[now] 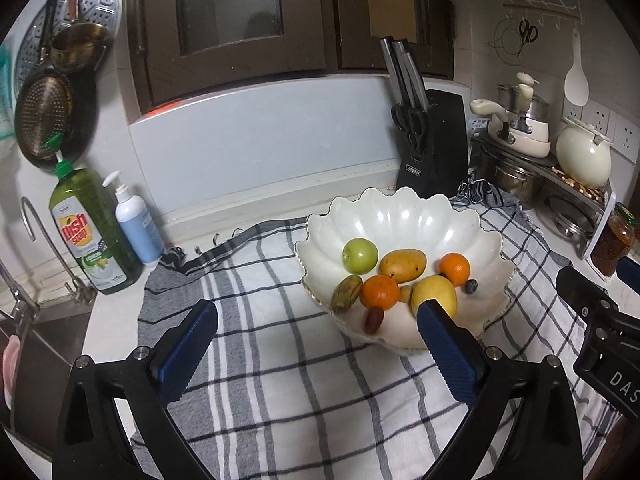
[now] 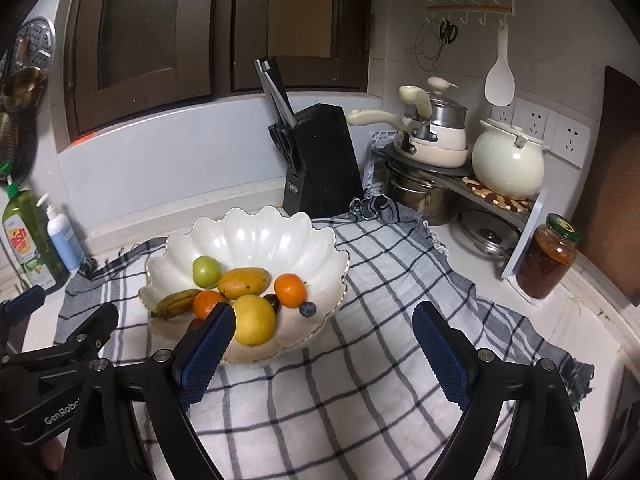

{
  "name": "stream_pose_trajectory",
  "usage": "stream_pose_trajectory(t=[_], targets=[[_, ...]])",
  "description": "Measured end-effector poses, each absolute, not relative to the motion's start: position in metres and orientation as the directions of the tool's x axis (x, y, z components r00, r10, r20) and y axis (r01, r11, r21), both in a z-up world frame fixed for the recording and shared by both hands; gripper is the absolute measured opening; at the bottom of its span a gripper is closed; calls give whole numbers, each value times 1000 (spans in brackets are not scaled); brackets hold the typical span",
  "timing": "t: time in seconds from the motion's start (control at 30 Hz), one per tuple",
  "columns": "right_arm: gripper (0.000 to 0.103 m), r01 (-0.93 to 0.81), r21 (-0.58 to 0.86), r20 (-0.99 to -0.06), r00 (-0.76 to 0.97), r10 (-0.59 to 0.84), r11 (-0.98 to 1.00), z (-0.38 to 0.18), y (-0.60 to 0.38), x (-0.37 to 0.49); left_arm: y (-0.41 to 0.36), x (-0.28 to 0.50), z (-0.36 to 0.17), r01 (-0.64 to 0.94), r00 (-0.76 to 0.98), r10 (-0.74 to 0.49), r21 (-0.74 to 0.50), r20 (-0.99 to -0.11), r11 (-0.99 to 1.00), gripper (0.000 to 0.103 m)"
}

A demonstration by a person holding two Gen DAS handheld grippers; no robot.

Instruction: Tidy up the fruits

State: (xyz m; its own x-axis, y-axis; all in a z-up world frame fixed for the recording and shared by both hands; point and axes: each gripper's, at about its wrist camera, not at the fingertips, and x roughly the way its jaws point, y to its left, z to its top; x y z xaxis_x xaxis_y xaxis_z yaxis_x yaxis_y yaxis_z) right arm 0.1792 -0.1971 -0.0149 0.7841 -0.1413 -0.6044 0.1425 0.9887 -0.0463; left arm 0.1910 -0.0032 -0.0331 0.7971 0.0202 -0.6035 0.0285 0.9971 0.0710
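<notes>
A white scalloped bowl (image 1: 404,216) (image 2: 256,236) sits on a checked cloth (image 1: 280,380) (image 2: 340,400). In it lie a green apple (image 1: 360,255) (image 2: 206,271), a mango (image 1: 403,265) (image 2: 243,282), two oranges (image 1: 380,291) (image 1: 454,269) (image 2: 291,290), a yellow fruit (image 1: 436,295) (image 2: 254,319), a small banana (image 1: 346,293) (image 2: 176,303), a dark plum (image 1: 471,286) (image 2: 307,309) and a reddish fruit (image 1: 374,320). My left gripper (image 1: 316,322) hangs open above the cloth just before the bowl, holding nothing. My right gripper (image 2: 324,322) is open too, right of the bowl, holding nothing.
A black knife block (image 1: 434,148) (image 2: 320,160) stands behind the bowl. Pots and a cream kettle (image 2: 508,164) fill a rack at the right, with a jar (image 2: 548,256) beside it. Dish soap (image 1: 92,232) and a pump bottle (image 1: 134,220) stand left, by the sink (image 1: 36,344).
</notes>
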Motion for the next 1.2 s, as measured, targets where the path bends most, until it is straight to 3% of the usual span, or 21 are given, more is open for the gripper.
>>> stream_pose_trajectory(t=[0.63, 1.2], targets=[[91, 155, -32, -608, 781, -142, 987, -30, -201, 117, 0, 124, -48, 13, 805, 40, 84, -592, 996, 103], [91, 142, -37, -615, 777, -134, 989, -36, -191, 107, 15, 110, -50, -20, 808, 65, 82, -585, 996, 103]])
